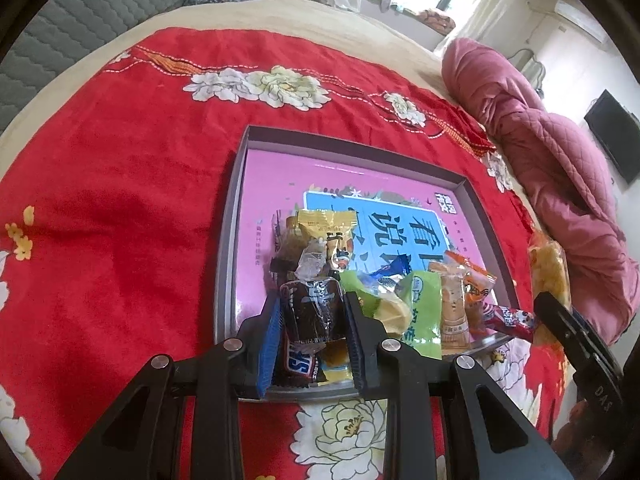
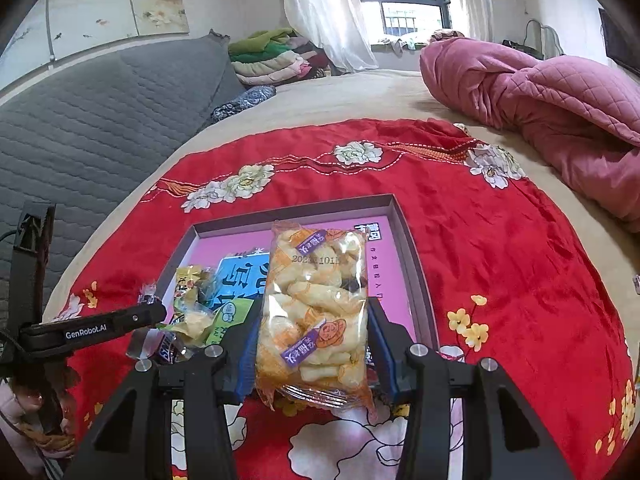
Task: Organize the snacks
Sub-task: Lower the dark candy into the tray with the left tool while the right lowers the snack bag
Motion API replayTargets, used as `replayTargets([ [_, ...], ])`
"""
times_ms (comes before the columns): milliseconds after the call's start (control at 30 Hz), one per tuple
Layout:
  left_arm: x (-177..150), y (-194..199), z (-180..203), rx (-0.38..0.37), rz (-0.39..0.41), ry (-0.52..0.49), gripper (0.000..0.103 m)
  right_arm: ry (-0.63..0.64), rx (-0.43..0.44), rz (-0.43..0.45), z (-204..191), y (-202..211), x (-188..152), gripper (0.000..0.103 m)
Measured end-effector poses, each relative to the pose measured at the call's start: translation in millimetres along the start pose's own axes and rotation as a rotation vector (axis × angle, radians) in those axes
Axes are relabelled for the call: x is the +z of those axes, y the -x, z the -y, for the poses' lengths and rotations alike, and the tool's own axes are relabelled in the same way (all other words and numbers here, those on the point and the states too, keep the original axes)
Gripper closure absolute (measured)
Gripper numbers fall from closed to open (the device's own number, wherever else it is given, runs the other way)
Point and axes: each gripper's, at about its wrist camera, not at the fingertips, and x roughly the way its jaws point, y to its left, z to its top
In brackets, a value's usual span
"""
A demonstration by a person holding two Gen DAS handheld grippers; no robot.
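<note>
Here the left hand-held gripper [image 1: 310, 312] pinches a dark brown clear-wrapped sweet [image 1: 311, 307] above the shallow grey cardboard tray [image 1: 228, 248] on the bed's red flowered cloth [image 1: 120, 200]; the right hand-held gripper [image 2: 314, 332] clamps a clear bag of pale puffed snacks [image 2: 316, 304], seemingly over the tray's near edge.

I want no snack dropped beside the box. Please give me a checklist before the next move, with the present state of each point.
1. Left hand-held gripper shut on dark candy packet: ok.
2. Right hand-held gripper shut on puffed-snack bag: ok.
3. Shallow box has bare floor at its far end: ok.
4. Both snacks above the box: cannot tell.
5. Snacks piled at the near end: not ok.
</note>
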Motion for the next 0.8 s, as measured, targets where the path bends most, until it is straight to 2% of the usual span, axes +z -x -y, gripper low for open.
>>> replayTargets([
  [800, -0.1, -5.3, -1.6, -0.004, -0.015, 0.011, 0.072, -0.042, -0.039, -0.048, 12.4, -24.0, -4.2, 0.055],
])
